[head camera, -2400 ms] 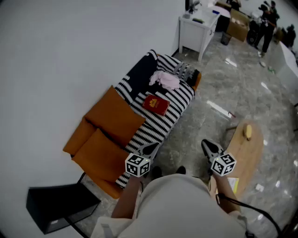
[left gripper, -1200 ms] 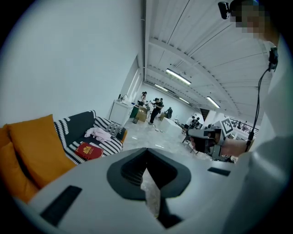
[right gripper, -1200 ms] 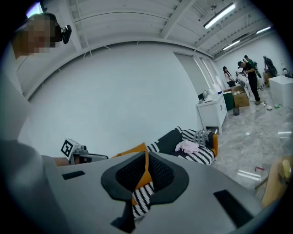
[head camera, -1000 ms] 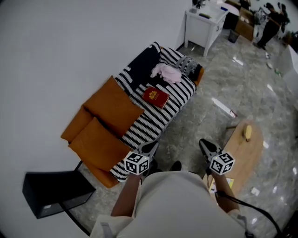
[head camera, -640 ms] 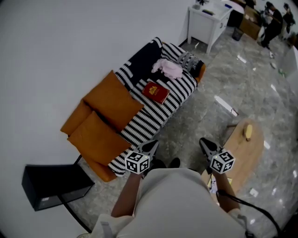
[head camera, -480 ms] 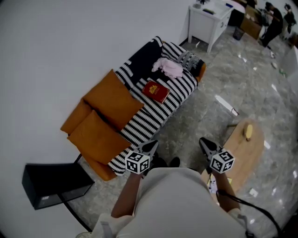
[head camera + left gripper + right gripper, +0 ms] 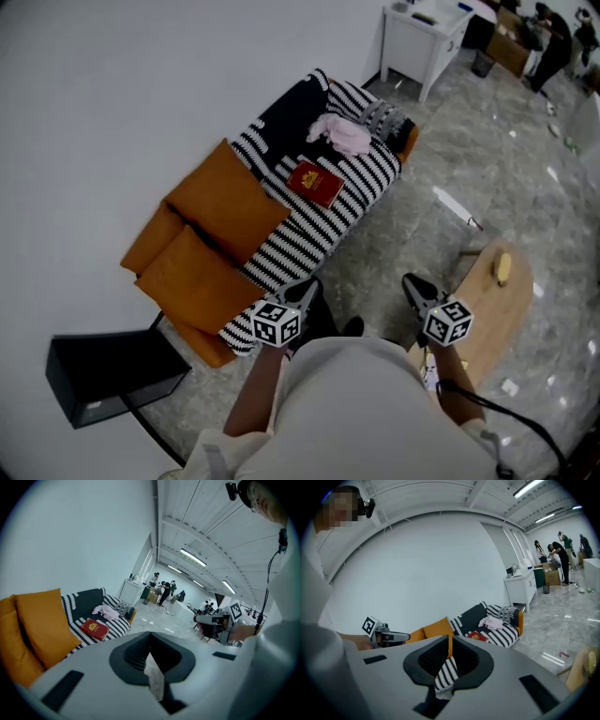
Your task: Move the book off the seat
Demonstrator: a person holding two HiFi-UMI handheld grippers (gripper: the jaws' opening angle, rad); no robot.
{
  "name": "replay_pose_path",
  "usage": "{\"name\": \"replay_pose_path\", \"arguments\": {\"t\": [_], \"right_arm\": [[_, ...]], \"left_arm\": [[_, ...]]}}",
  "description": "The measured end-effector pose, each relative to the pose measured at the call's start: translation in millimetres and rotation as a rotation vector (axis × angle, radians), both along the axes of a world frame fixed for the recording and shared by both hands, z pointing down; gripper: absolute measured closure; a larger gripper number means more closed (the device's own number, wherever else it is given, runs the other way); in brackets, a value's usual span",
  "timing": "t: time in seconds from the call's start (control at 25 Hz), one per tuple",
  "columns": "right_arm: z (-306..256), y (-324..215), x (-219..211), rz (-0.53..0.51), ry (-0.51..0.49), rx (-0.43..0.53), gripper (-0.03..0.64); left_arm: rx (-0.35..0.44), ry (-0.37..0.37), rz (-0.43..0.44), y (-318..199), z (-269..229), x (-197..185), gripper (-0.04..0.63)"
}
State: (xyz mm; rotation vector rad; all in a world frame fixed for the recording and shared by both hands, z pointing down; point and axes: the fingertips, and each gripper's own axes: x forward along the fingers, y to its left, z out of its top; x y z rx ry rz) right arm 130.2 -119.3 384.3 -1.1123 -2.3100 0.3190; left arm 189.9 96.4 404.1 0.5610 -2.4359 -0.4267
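A red book (image 7: 314, 183) lies flat on the sofa seat (image 7: 366, 192), on a black-and-white striped throw; the same red book (image 7: 94, 629) shows in the left gripper view and, small, as a red book (image 7: 477, 636) in the right gripper view. My left gripper (image 7: 305, 292) is shut and empty, held near the sofa's front corner, well short of the book. My right gripper (image 7: 416, 290) is also shut with nothing in it, over the floor beside a wooden table. In each gripper view the jaws meet at my left gripper (image 7: 151, 641) and my right gripper (image 7: 450, 648).
A pink cloth (image 7: 343, 134) lies on the seat beyond the book. Two orange cushions (image 7: 225, 214) lean on the sofa's near end. A round wooden table (image 7: 492, 300) carries a banana (image 7: 503, 268). A black box (image 7: 108, 375) stands at lower left, a white cabinet (image 7: 427, 33) beyond the sofa. People stand far off.
The head view has shifted a little, so the sofa and book sit slightly higher and further right. Both grippers keep their places near my body and stay shut.
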Motion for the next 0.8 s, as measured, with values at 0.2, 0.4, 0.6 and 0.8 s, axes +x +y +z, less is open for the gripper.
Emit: {"name": "replay_pose_path", "arguments": {"t": [0.2, 0.4, 0.6, 0.8], "right_arm": [[0.9, 21.5, -27.3, 0.023, 0.003, 0.007, 0.569], [3.1, 46.2, -54.6, 0.052, 0.016, 0.014, 0.569], [6.3, 72.5, -79.8, 0.074, 0.029, 0.027, 0.569], [8.5, 105.3, -101.7, 0.089, 0.031, 0.045, 0.569]], "left_arm": [[0.002, 0.007, 0.012, 22.6, 2.5, -30.1, 0.594], [-0.001, 0.012, 0.036, 47.8, 4.0, -61.8, 0.594], [0.004, 0.020, 0.058, 74.4, 5.0, -92.8, 0.594], [-0.005, 0.025, 0.090, 103.4, 10.3, -119.3, 0.594]]}}
